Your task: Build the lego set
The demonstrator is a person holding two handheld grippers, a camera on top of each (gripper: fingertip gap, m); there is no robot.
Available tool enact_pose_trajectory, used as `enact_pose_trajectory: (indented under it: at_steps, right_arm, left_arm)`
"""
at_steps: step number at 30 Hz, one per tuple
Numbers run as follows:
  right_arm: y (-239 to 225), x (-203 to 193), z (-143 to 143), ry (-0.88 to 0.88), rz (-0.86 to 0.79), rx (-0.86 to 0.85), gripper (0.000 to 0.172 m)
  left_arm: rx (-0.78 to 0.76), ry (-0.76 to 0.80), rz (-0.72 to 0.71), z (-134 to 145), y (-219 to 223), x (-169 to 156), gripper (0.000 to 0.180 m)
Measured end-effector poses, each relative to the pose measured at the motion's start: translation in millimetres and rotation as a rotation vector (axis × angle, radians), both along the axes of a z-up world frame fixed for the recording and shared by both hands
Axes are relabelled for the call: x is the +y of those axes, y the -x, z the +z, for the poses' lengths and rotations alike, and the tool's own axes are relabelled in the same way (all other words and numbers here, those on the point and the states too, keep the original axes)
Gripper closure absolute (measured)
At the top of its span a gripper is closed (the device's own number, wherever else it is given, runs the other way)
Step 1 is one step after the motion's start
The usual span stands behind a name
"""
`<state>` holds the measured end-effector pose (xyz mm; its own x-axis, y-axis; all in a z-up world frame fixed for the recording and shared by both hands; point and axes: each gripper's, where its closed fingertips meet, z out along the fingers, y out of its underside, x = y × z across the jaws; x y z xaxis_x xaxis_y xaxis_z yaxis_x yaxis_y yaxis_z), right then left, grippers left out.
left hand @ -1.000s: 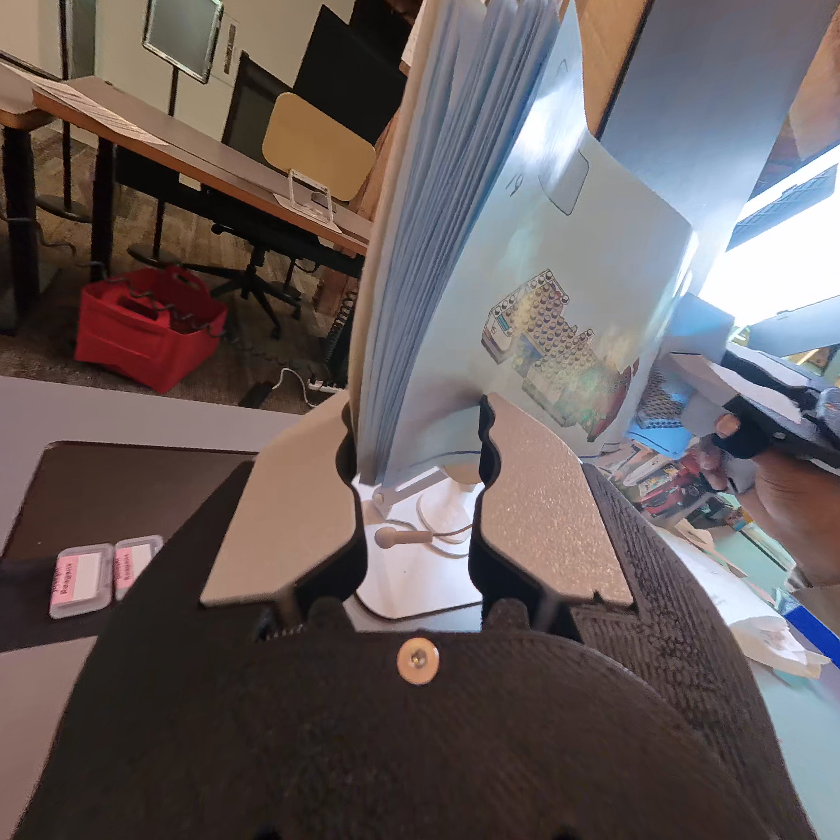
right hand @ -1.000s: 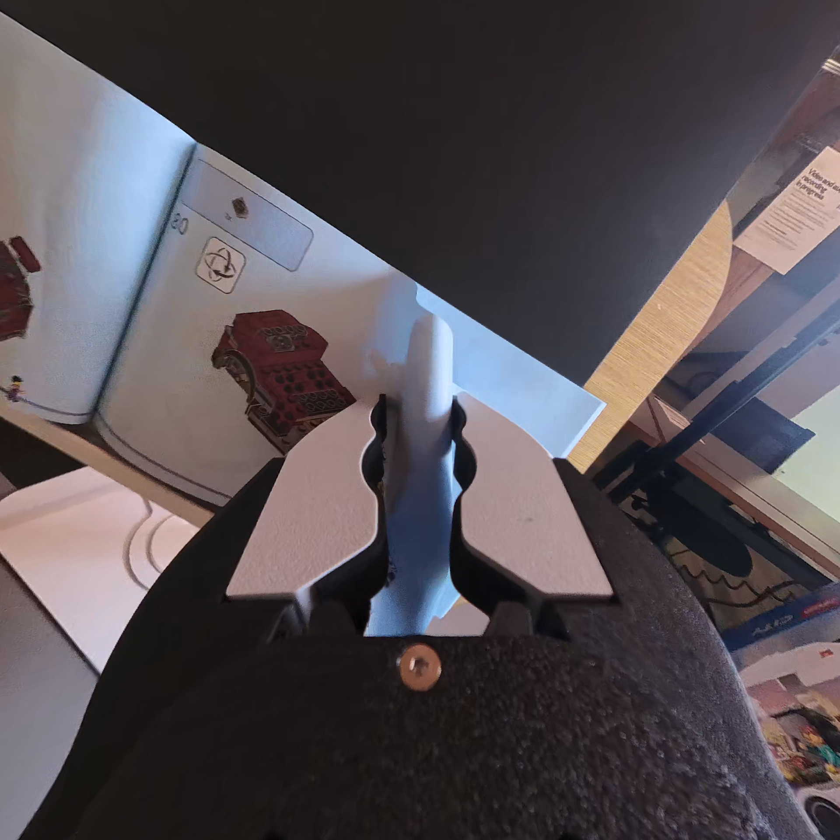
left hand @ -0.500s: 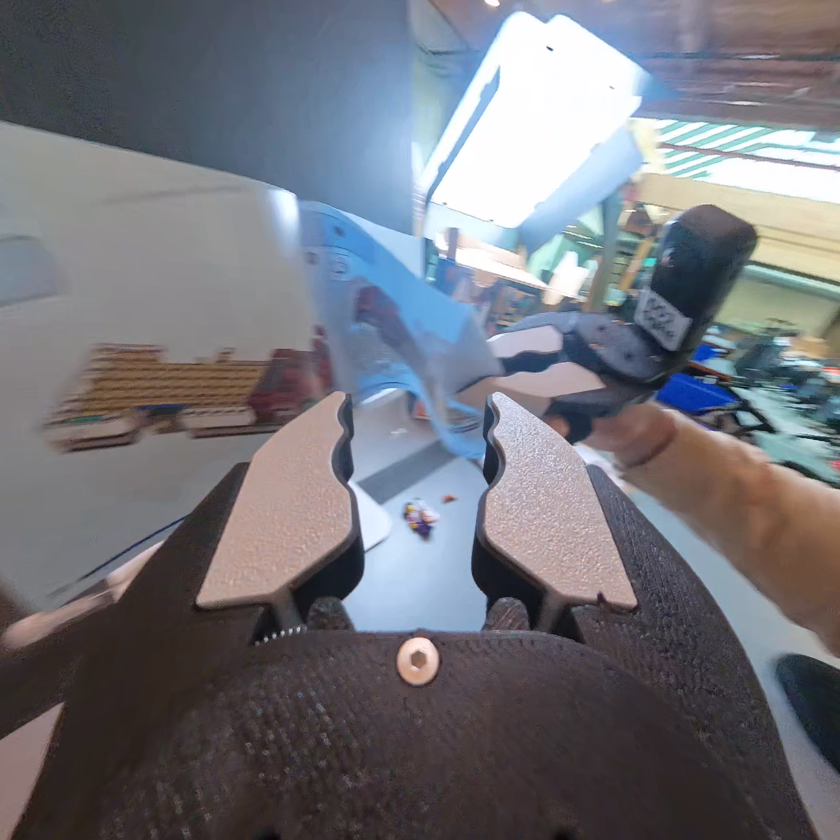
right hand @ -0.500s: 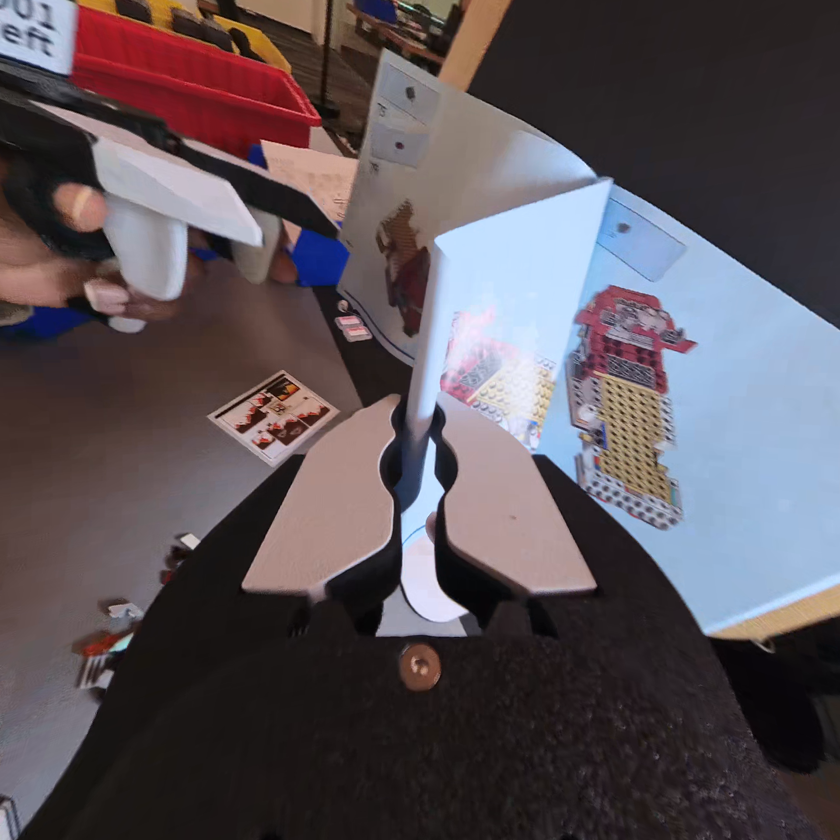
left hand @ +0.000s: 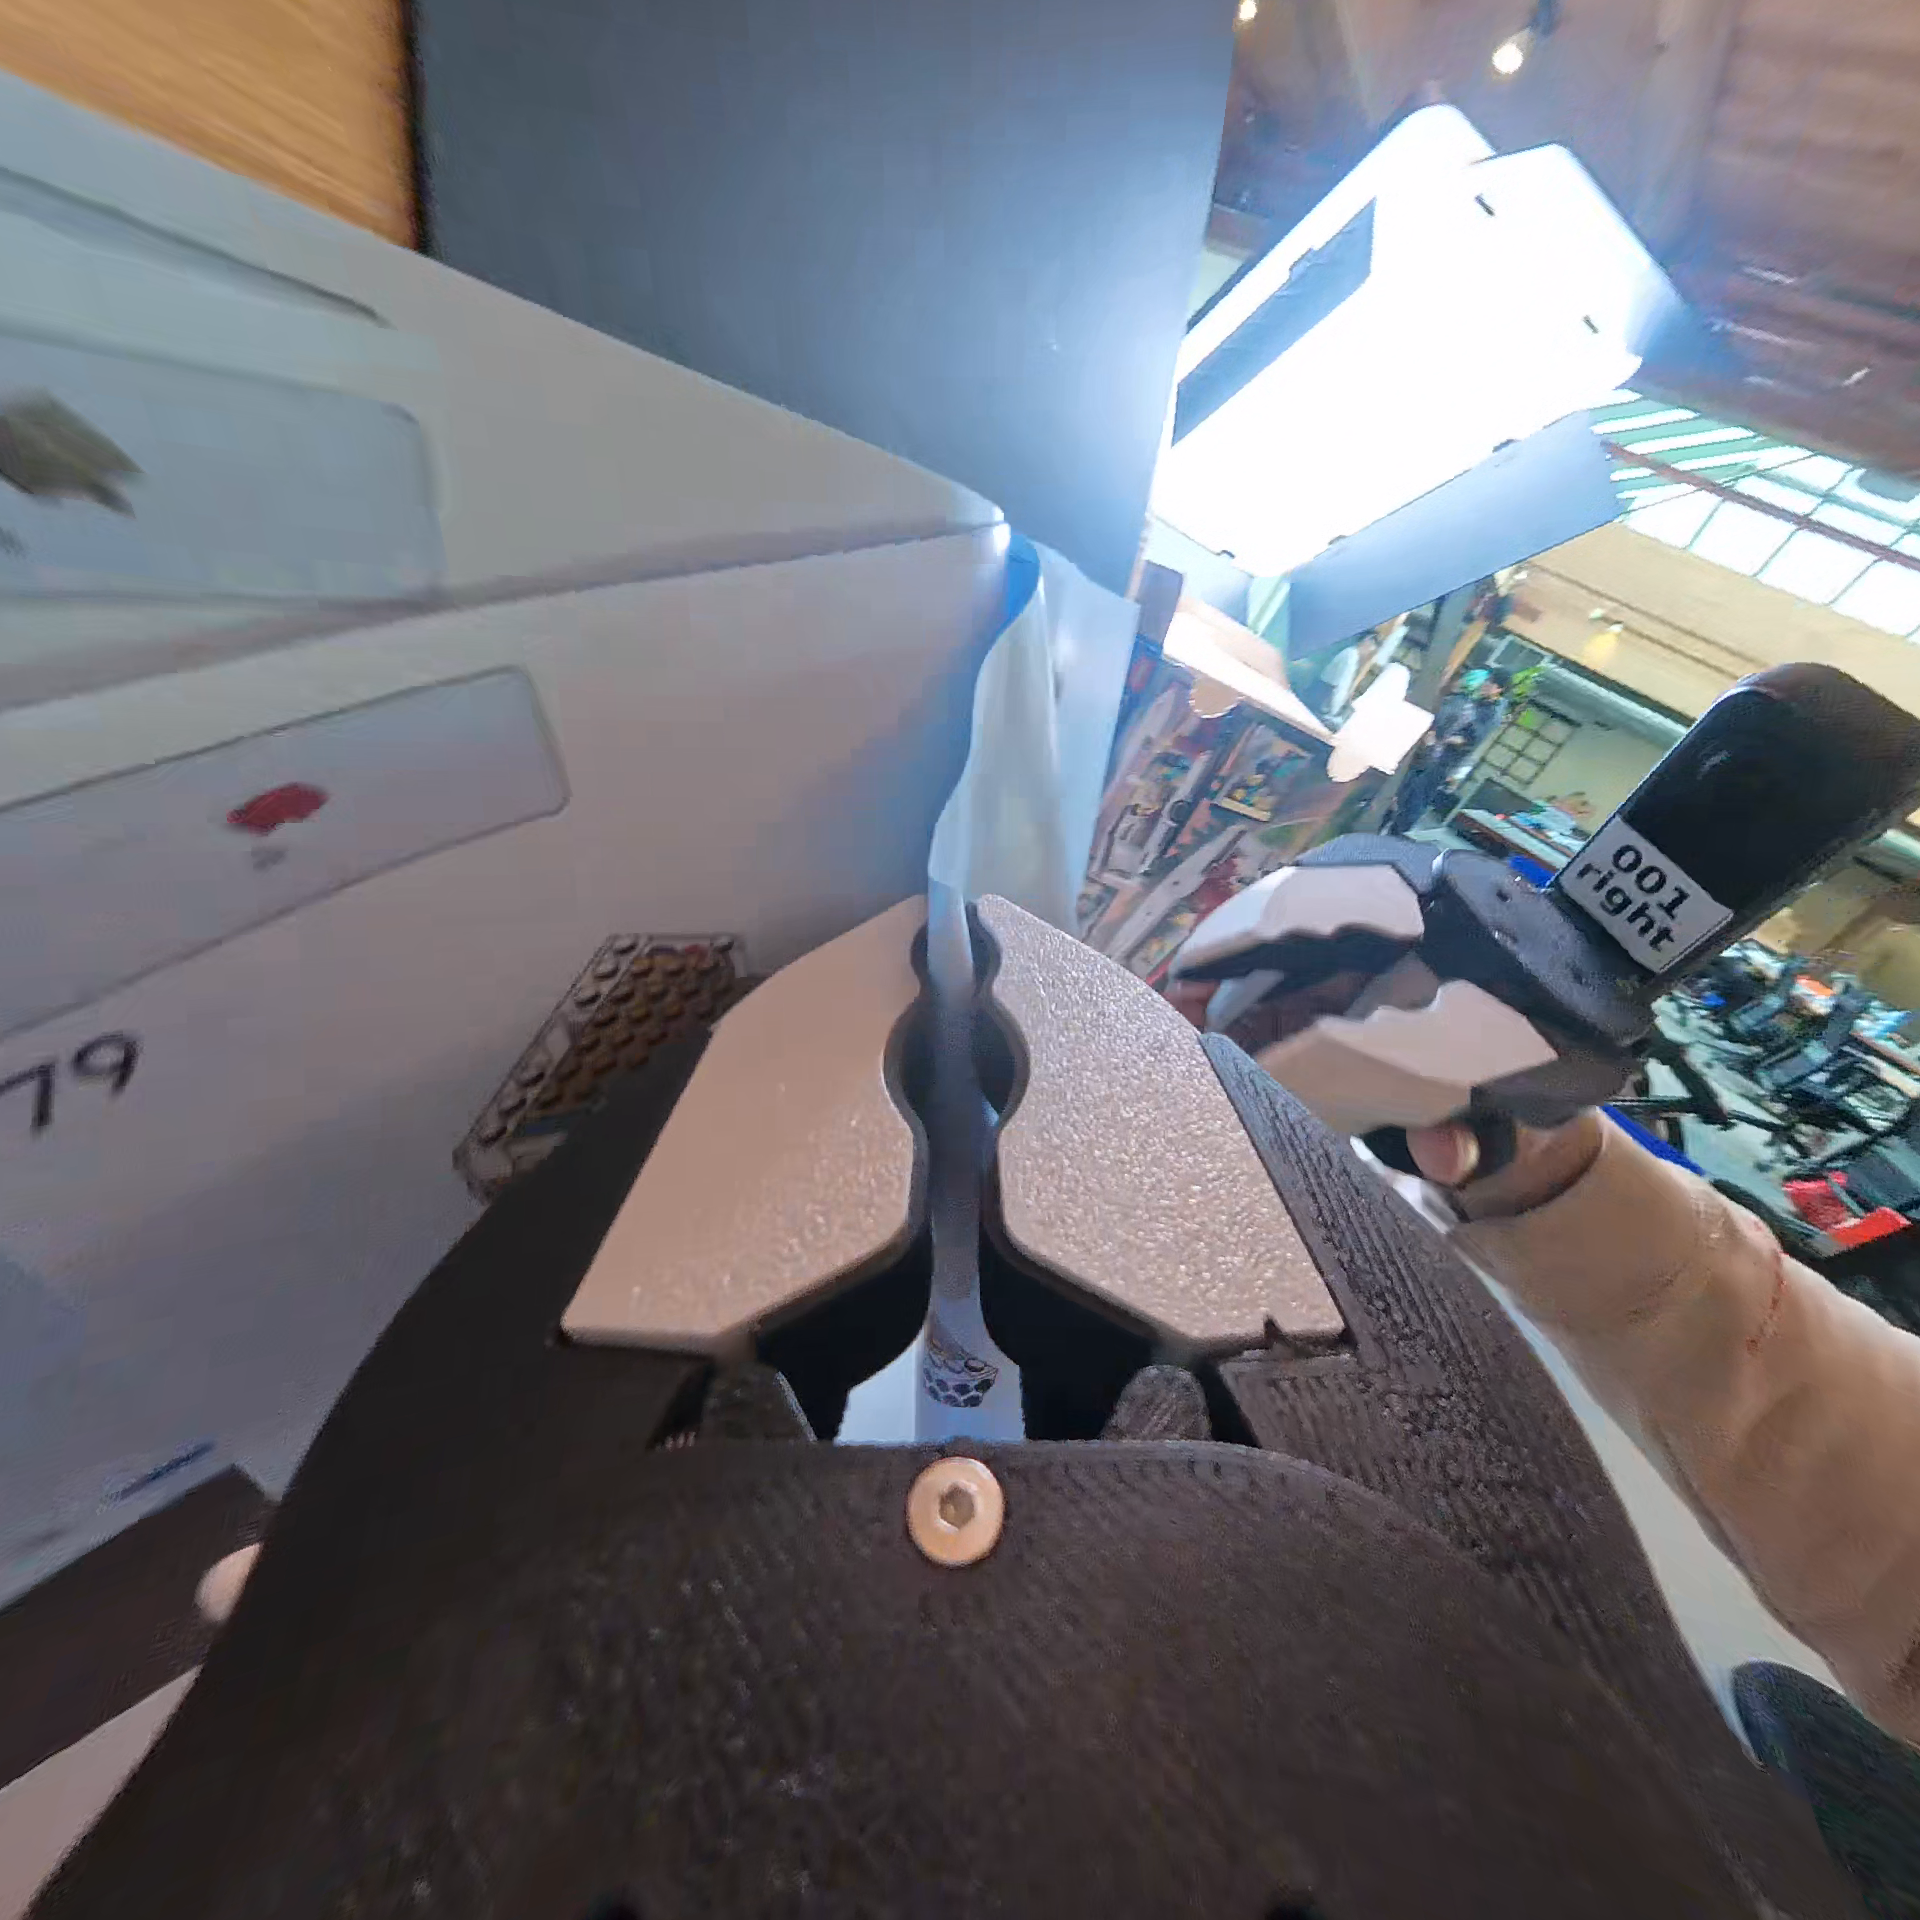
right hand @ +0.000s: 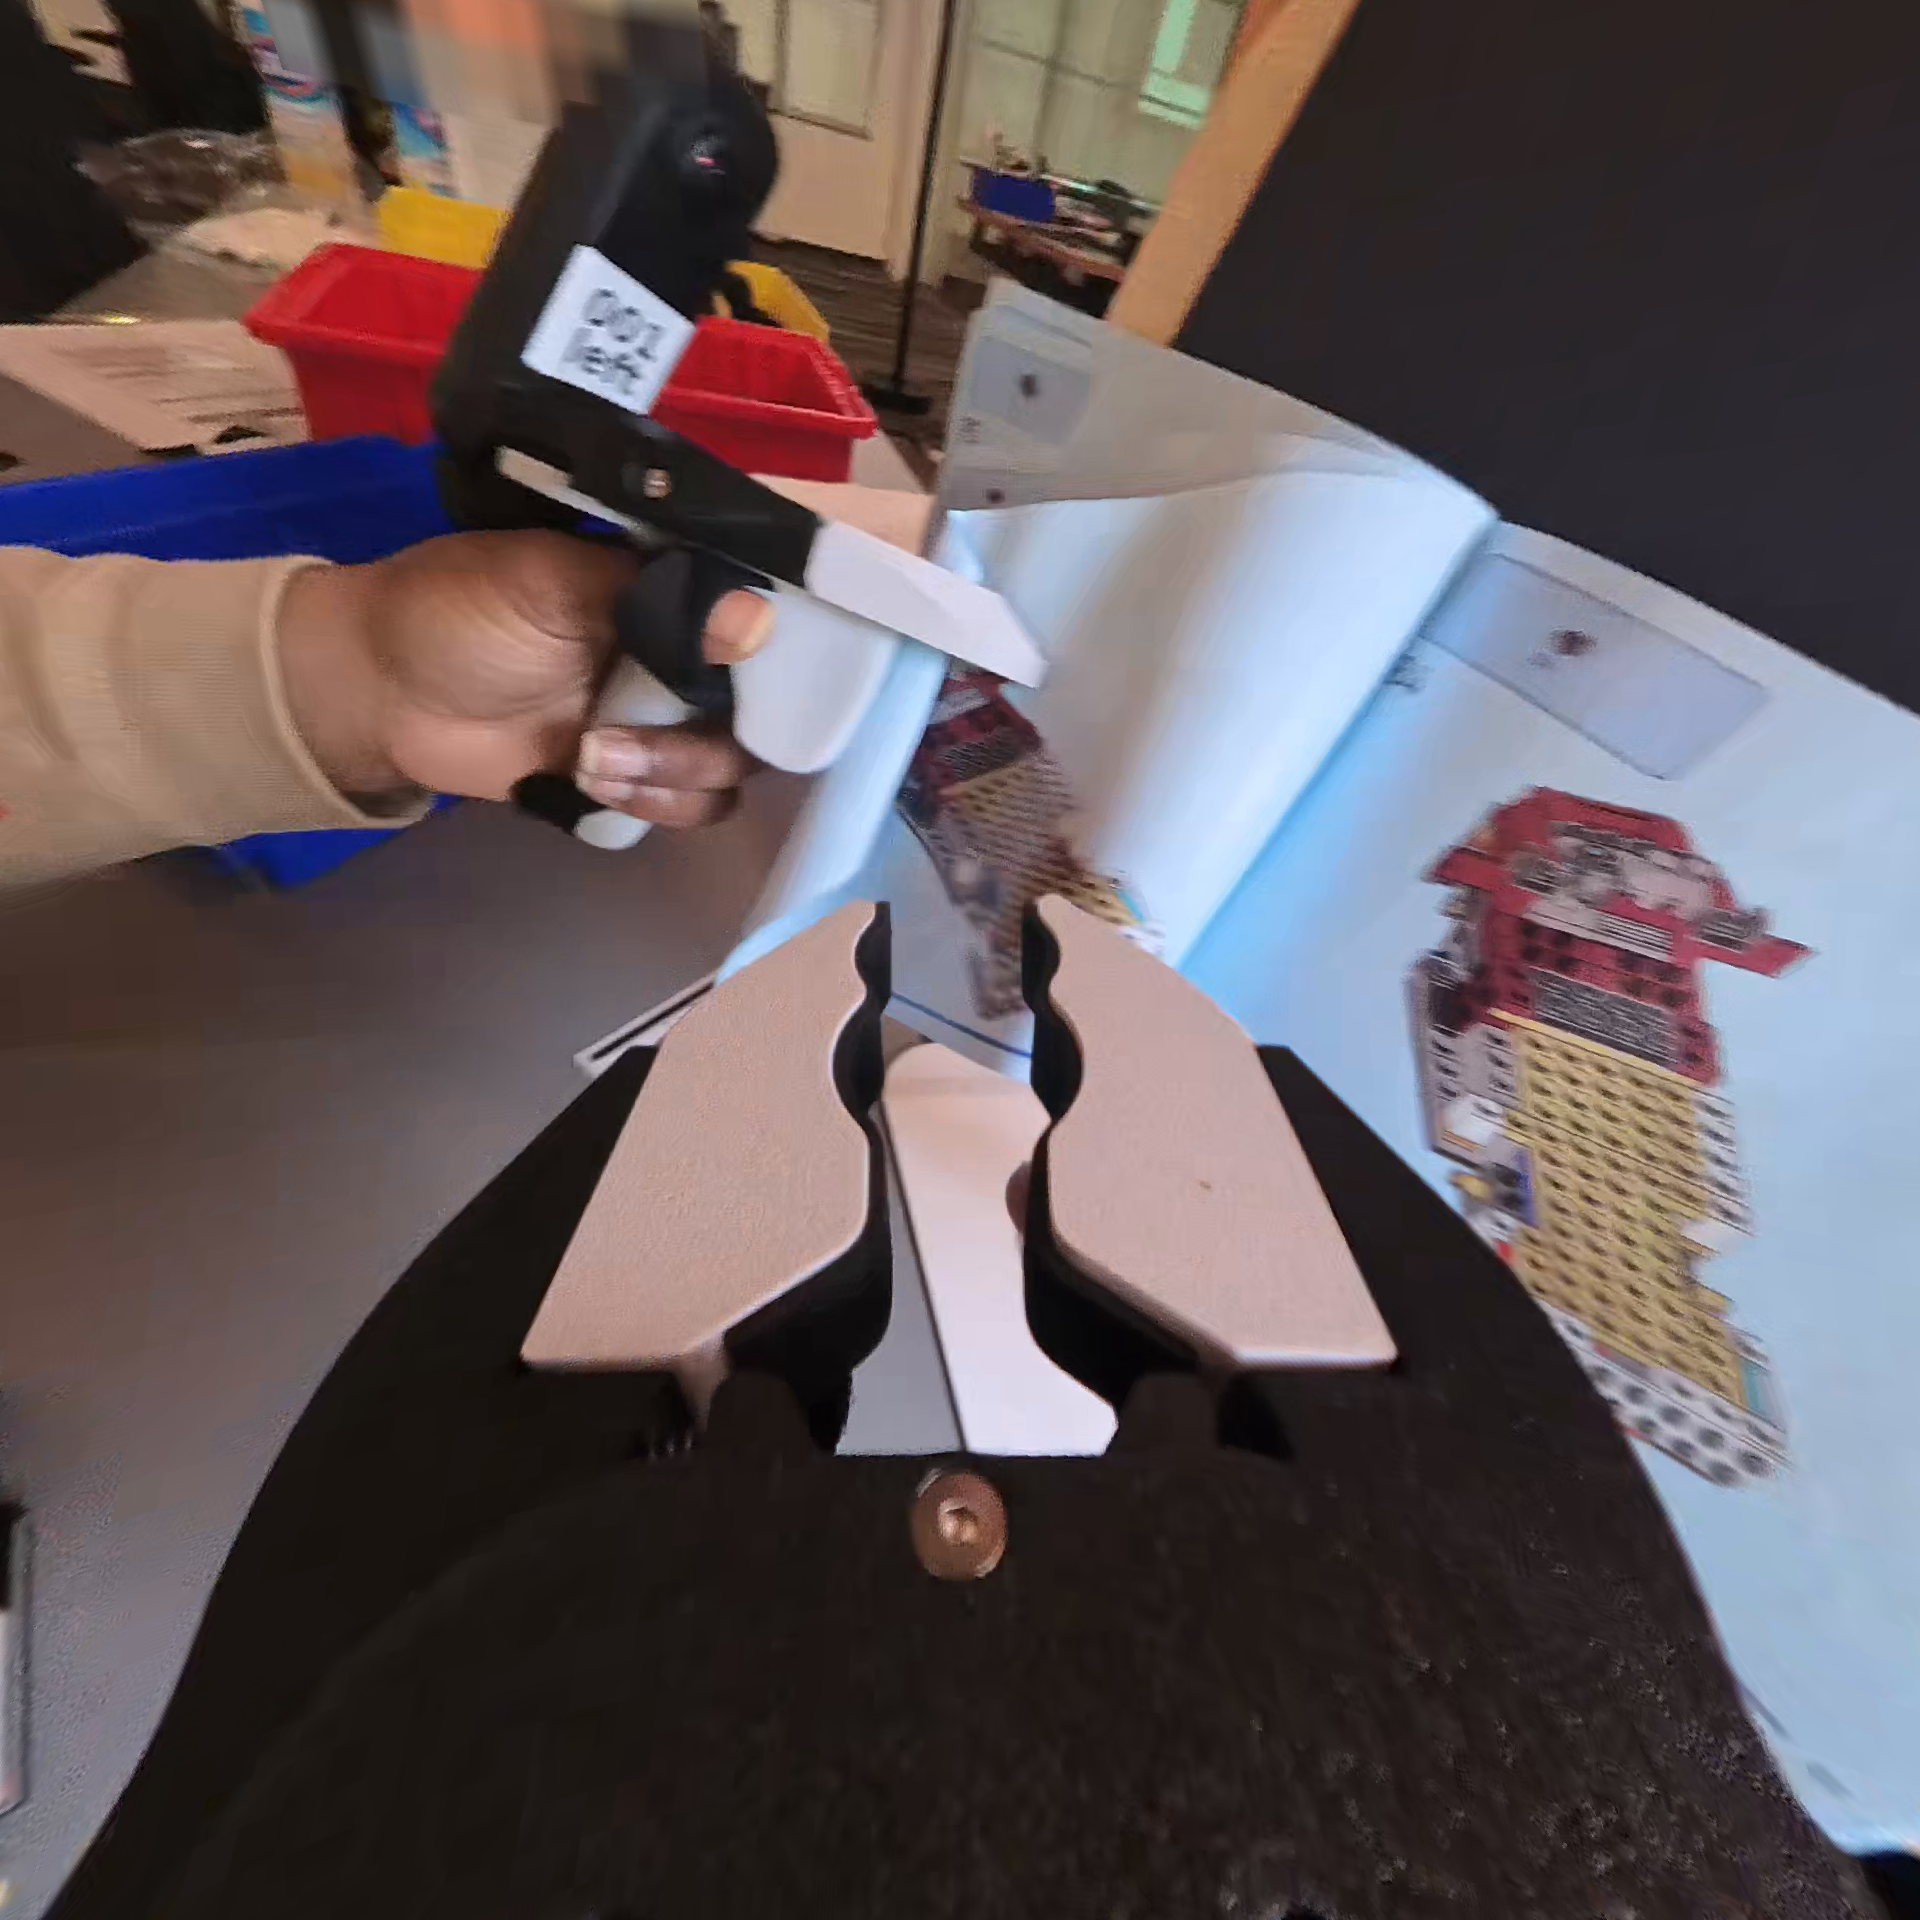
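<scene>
A: We checked the left gripper [left hand: 951,935] first. What did its fingers hold?

B: They were closed on a thin pale-blue page [left hand: 1023,748] of the instruction booklet [right hand: 1558,831]. The sheet ran edge-on between both fingers [left hand: 1101,1122], and we saw no gap on either side of it. In the right wrist view the same gripper [right hand: 1023,665] met the page at its left edge.

A: And the right gripper [right hand: 956,935]?

B: We found its fingers [right hand: 727,1143] parted, with nothing between them. It hung just near the booklet's lower edge, apart from the paper. A white stand base [right hand: 977,1226] lay below the gap.

A: Where did the booklet stand?

B: We noted it open and upright, leaning against a dark panel [right hand: 1558,260] at the far right. The right-hand page showed a red and yellow brick model [right hand: 1590,1091].

A: What lay around it?

B: We saw a grey table [right hand: 312,1039] on the left, with a red bin [right hand: 384,332] and a blue bin [right hand: 208,499] farther off. A hand [right hand: 457,665] in a tan sleeve [right hand: 125,707] gripped the left tool.
</scene>
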<state>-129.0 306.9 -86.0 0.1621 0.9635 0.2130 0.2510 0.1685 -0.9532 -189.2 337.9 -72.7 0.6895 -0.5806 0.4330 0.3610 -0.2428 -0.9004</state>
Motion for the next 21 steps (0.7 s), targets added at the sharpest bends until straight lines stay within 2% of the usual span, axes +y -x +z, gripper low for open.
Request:
enact_pose_trajectory:
  at_steps: [4, 7, 10, 12, 15, 17, 21]
  right_arm:
    - [-1, 44, -6, -0.157, -0.193, -0.121, 0.160]
    - [25, 44, -11, -0.256, -0.200, -0.216, 0.165]
    - [45, 53, -17, -0.362, -0.281, -0.332, 0.166]
    - [53, 57, -17, -0.414, -0.331, -0.375, 0.172]
    - [57, 60, -18, -0.424, -0.413, -0.433, 0.171]
    - [58, 62, -19, -0.437, -0.454, -0.463, 0.171]
    - [57, 64, -19, -0.487, -0.498, -0.498, 0.171]
  left_arm:
    - [0.110, -0.019, 0.100, 9, 29, 7, 0.178]
    - [0.187, -0.027, 0.149, 22, 46, 13, 0.175]
    - [0.256, -0.051, 0.203, 37, 61, 14, 0.169]
    - [0.254, -0.103, 0.265, 53, 75, 5, 0.162]
    - [0.186, -0.188, 0.357, 70, 92, -25, 0.158]
    - [0.126, -0.204, 0.375, 63, 93, -45, 0.163]
    - [0.039, -0.057, 0.313, -4, 72, -57, 0.164]
